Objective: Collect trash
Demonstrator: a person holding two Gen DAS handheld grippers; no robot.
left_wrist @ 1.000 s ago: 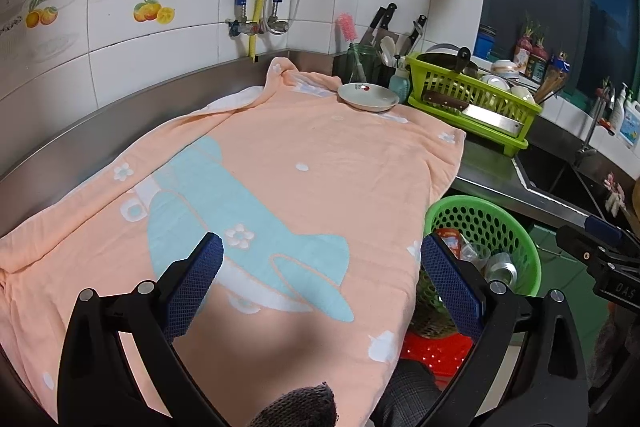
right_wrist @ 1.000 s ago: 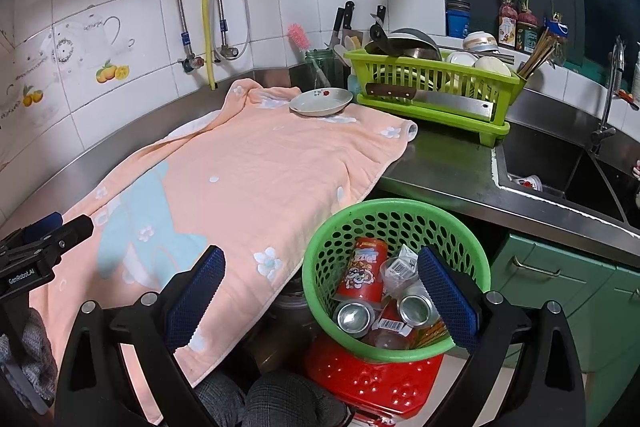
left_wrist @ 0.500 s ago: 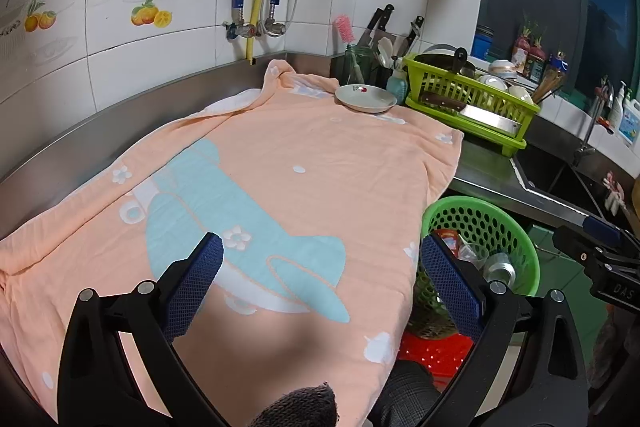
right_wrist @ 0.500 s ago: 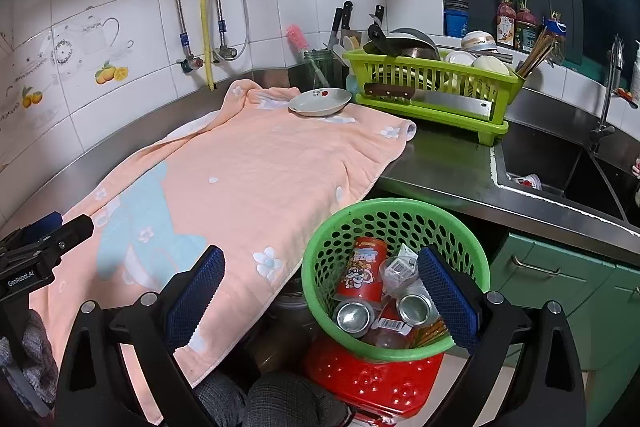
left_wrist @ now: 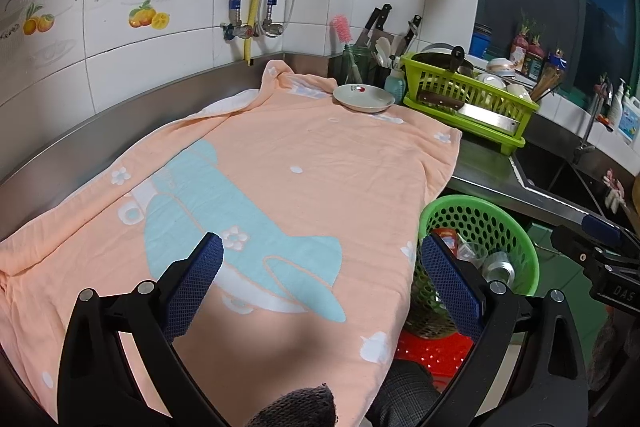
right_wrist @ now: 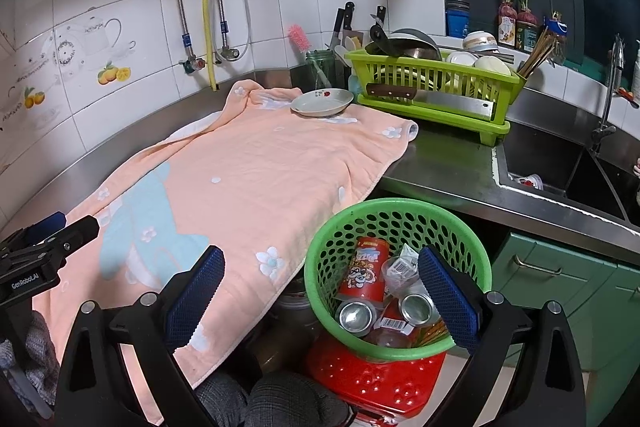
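Trash [right_wrist: 384, 291] is seen gathered in the basket [right_wrist: 320, 279]; both claws [left_wrist: 322, 267] [right_wrist: 320, 281] are held apart and empty, and the towel [left_wrist: 280, 167] is best scanned for leftovers.

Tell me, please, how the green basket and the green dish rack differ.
The basket is round with small round holes; the dish rack is rectangular with upright slots. The basket sits below the counter edge on a red stool; the rack stands on the counter. The basket holds cans and wrappers; the rack holds dishes, and a knife lies along its front. Both are green plastic.
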